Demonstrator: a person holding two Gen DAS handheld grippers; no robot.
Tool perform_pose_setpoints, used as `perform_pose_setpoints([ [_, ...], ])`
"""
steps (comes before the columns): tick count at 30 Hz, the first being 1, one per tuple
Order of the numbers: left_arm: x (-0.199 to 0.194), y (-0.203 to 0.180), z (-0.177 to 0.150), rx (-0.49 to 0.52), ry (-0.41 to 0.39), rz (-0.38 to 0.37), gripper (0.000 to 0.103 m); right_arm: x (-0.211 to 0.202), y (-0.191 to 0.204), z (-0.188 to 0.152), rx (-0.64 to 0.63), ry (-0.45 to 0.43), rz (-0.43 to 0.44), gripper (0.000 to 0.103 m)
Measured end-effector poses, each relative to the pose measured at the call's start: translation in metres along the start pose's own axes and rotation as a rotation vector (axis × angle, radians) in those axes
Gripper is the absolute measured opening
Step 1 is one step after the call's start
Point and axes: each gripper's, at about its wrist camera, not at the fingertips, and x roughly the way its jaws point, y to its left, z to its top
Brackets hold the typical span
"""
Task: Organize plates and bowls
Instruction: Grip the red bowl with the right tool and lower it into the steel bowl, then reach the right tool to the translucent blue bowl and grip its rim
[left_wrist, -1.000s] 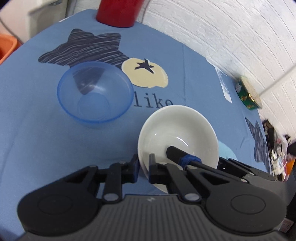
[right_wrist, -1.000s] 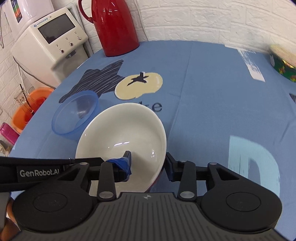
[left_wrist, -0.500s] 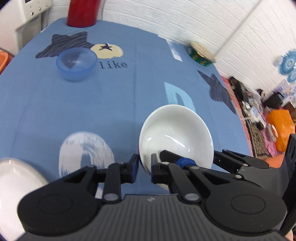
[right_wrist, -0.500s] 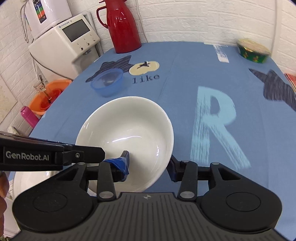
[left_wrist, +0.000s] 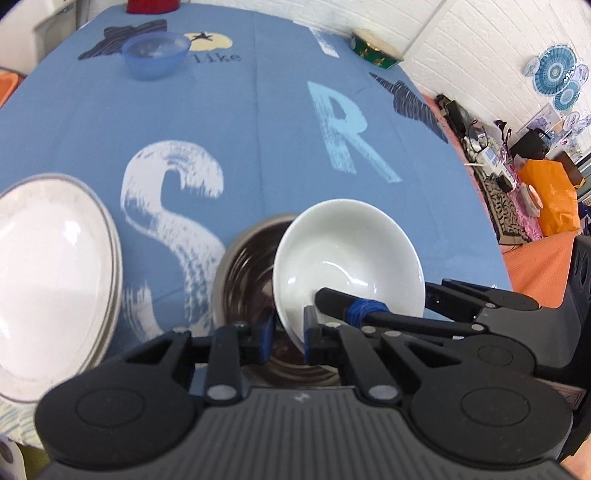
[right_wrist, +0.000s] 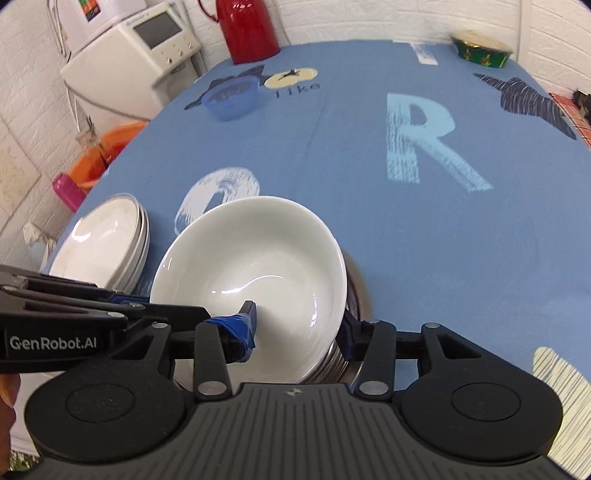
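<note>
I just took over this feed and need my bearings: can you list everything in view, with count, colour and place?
white bowl: one, white, pinched at its rim by both tongs, over the metal bowl
metal bowl: one, steel, under the white bowl, near edge
plates: a stack, count unclear, white with grey rims, near left
blue bowl: one, translucent blue, far left
red jug: one, red, far edge
green tin: one, green, far right
tablecloth: one, blue, printed letters
dispenser: one, white, beyond the table
left tongs: black, blue pads
right tongs: black, blue pads
</note>
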Motion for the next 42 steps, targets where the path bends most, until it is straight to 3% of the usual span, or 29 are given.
perform_pose_setpoints([
  [8,0.01,0.016,-0.008,-0.038,0.026,-0.02,0.001,0.011,0.004,-0.006,0.0,0.024,-0.008,0.03],
  [13,0.01,0.021,-0.005,-0.056,0.036,-0.04,0.007,0.009,0.003,-0.006,0.045,0.026,-0.014,0.03],
  [16,0.007,0.023,-0.004,-0.06,0.033,-0.045,0.016,0.006,0.005,-0.004,0.043,0.018,-0.027,0.03],
  [22,-0.008,0.022,-0.001,-0.046,-0.025,-0.057,0.047,-0.009,0.003,0.005,0.04,-0.025,-0.055,0.032],
  [28,-0.029,0.025,0.003,-0.043,-0.066,-0.093,0.05,-0.021,0.002,0.011,0.057,-0.074,-0.043,0.033],
  [33,-0.053,0.045,0.012,-0.049,-0.117,-0.078,0.053,-0.021,0.001,0.018,0.088,-0.074,-0.007,0.034],
  [42,-0.071,0.13,0.056,-0.171,-0.179,0.046,0.055,0.006,0.017,0.061,0.085,-0.054,0.049,0.036],
])
